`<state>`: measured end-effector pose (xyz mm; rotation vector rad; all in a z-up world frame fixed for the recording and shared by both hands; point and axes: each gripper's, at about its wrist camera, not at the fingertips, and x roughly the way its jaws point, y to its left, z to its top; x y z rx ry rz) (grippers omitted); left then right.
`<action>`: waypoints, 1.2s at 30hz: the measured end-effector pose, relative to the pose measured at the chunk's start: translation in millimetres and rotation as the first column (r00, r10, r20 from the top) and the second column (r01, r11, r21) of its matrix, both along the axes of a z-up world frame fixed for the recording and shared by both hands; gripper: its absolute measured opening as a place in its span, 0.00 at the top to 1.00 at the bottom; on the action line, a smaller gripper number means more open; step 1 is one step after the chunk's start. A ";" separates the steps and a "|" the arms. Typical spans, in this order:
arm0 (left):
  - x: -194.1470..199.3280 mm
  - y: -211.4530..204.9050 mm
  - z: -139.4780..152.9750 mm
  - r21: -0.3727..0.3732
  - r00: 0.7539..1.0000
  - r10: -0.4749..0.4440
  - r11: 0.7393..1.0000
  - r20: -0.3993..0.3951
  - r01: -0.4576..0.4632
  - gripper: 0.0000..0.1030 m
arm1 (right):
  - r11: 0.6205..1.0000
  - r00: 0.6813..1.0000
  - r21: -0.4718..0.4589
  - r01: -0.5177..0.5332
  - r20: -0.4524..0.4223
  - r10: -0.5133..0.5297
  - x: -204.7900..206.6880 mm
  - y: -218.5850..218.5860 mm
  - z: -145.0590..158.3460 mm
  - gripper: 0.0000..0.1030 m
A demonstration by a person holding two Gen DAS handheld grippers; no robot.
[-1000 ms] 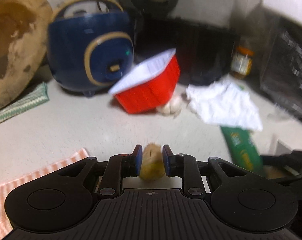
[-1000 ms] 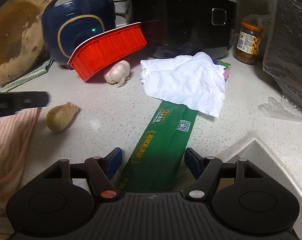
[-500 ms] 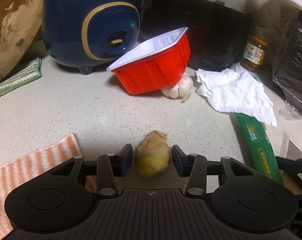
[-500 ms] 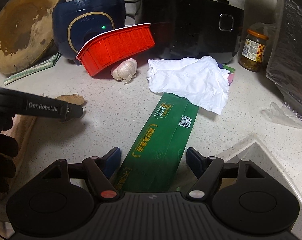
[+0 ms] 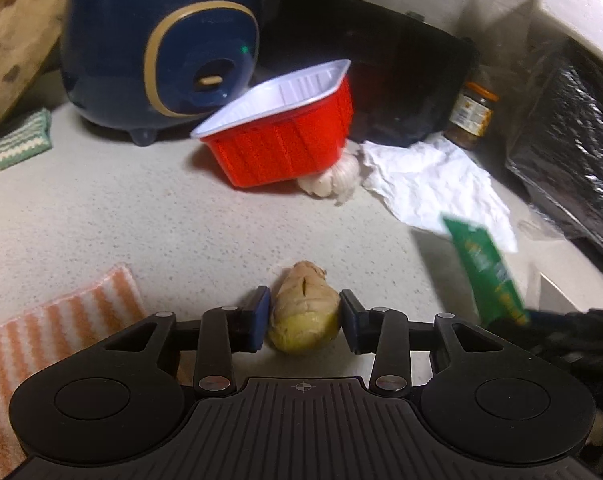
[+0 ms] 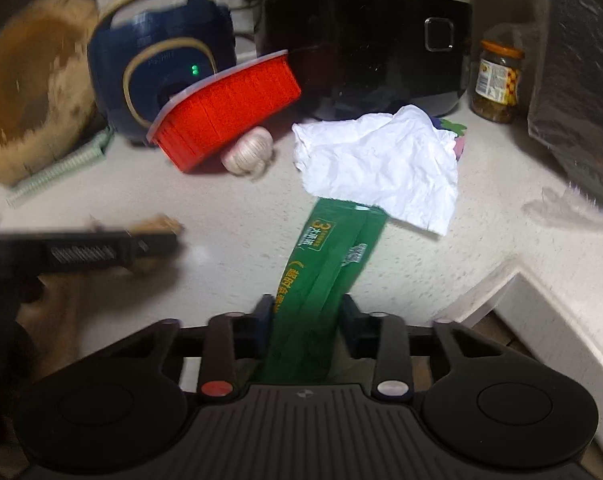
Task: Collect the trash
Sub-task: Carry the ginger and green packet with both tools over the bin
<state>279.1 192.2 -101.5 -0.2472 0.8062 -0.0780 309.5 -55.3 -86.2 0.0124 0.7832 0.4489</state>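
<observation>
A knobbly piece of ginger [image 5: 301, 320] rests on the speckled counter between the pads of my left gripper [image 5: 305, 306]. Its jaws are closing and stand right at the ginger's sides without visibly squeezing it. The right gripper [image 6: 307, 312] is closing on a long green packet [image 6: 325, 256], which is creased lengthwise between the pads; its far end [image 5: 485, 268] looks lifted. A crumpled white tissue [image 6: 381, 168] lies over the packet's far end. Behind, a red tray [image 5: 285, 148] leans tilted on a garlic bulb [image 5: 333, 180].
A blue rice cooker [image 5: 157, 48] and a black appliance [image 6: 365, 48] line the back, with a jar [image 6: 497, 80] and dark foil bag [image 5: 573, 160] at right. An orange striped cloth [image 5: 41, 344] lies at left, a sink edge [image 6: 541, 312] at right.
The left jaws let go of the ginger, spread wide, then began narrowing around it lower down. The right jaws closed from wide apart onto the green packet, buckling it.
</observation>
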 end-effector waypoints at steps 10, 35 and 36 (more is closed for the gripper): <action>-12.9 1.8 -1.1 -0.135 0.999 -0.047 0.990 0.004 0.047 0.60 | 0.986 0.989 0.095 0.140 0.027 -0.143 -62.7 -43.7 38.1 0.73; -107.0 -172.2 -93.0 -0.298 0.871 -0.292 0.938 -0.395 0.180 0.60 | 0.868 0.868 0.123 0.481 -0.206 -0.452 -204.0 -258.4 -61.9 0.73; -107.3 -175.1 -112.3 -0.296 0.857 -0.279 0.942 -0.434 0.157 0.60 | 0.866 0.862 0.114 0.487 -0.219 -0.456 -203.9 -260.0 -68.5 0.73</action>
